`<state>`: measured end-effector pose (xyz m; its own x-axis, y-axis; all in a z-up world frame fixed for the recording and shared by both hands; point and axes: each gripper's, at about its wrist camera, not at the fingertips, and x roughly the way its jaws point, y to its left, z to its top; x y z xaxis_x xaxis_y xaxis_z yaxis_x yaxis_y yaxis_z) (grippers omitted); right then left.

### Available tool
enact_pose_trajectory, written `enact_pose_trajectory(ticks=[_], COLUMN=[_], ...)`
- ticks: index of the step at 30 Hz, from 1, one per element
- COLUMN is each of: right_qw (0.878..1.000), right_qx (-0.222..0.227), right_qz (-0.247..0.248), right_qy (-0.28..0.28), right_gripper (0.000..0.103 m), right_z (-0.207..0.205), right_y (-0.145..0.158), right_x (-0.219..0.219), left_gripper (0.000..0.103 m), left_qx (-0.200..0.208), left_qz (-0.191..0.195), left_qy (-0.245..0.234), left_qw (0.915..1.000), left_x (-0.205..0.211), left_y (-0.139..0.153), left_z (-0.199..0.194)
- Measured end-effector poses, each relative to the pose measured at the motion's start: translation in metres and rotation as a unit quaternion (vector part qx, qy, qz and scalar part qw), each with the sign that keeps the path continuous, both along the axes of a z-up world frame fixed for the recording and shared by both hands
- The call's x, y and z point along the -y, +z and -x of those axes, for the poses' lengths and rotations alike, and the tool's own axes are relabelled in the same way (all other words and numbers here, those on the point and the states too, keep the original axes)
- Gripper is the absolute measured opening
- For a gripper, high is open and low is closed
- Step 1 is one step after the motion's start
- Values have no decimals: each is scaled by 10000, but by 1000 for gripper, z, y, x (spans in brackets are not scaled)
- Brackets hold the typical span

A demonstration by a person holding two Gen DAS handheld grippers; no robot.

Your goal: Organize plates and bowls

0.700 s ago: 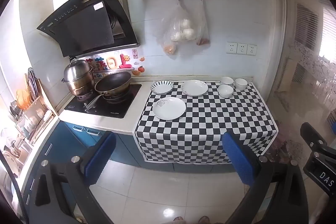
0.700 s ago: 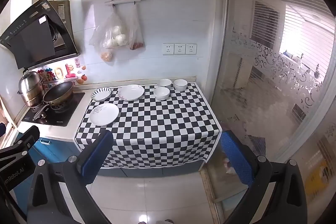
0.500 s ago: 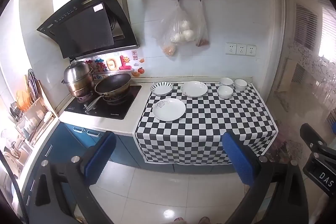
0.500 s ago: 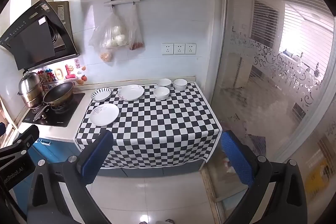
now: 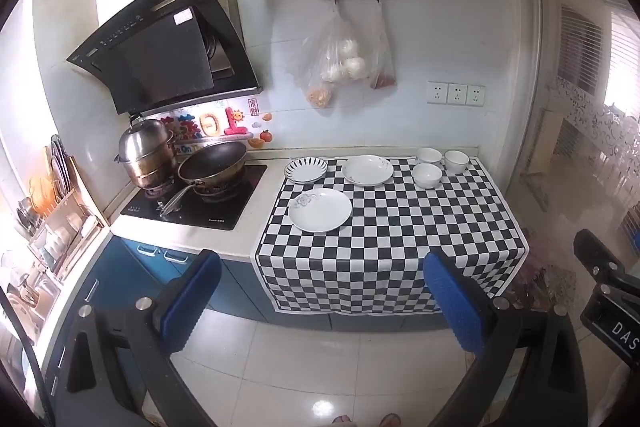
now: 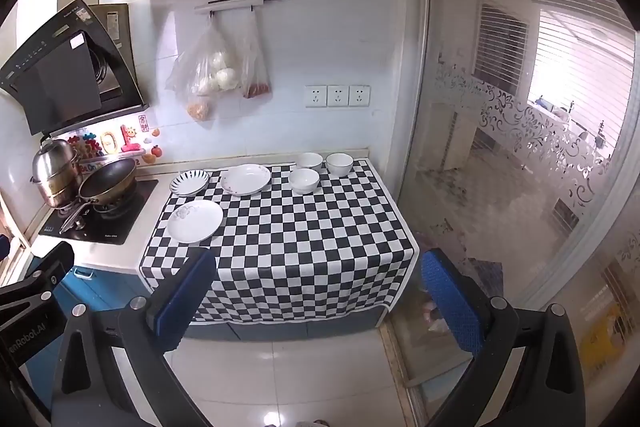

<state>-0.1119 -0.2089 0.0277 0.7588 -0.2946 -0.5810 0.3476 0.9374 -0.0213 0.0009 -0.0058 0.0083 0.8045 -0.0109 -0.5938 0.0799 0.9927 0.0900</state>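
Plates and bowls lie on the checkered cloth (image 5: 392,239) over the counter, all well ahead of both claws and untouched. Nearest the left gripper (image 5: 320,301), ahead and slightly to its left, is a plain white plate with a small floral mark (image 5: 320,209). Beyond it, at the cloth's far left edge, sits a striped-rim plate (image 5: 305,170), partly off the cloth onto the bare counter. Just to the right of that one is a deeper white plate (image 5: 367,169). Farther right stand three white bowls in a close cluster: the nearest bowl (image 5: 427,175), the back-left bowl (image 5: 429,155) and the back-right bowl (image 5: 456,161); whether they touch cannot be determined.

From the right gripper (image 6: 320,301), the same ware lies ahead and to the left, the floral plate (image 6: 195,220) closest and the bowls (image 6: 304,180) almost directly ahead at the far side of the cloth.

Both claws are spread wide, blue pads (image 5: 191,299) far apart, holding nothing, over the tiled floor short of the counter.

Left of the cloth, a stove (image 5: 196,201) carries a dark wok (image 5: 212,161) and a steel steamer pot (image 5: 146,153), under a black range hood (image 5: 160,61). Plastic bags (image 5: 344,61) hang on the wall above the dishes, with a triple socket (image 5: 456,93) to their right.
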Motion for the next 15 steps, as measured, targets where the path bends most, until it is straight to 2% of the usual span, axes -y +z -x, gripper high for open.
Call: enact_pose_trajectory(ticks=[15], right_qw=[10000], right_qx=[50], right_qz=[-5], right_qy=[-65], right_gripper=[103], right_z=[0], right_y=[-6], right_x=[1], left_gripper=[103], left_qx=[45], left_qz=[16], left_qy=[-16], left_qw=[10000], left_x=[1], left_y=[3], left_z=[-3])
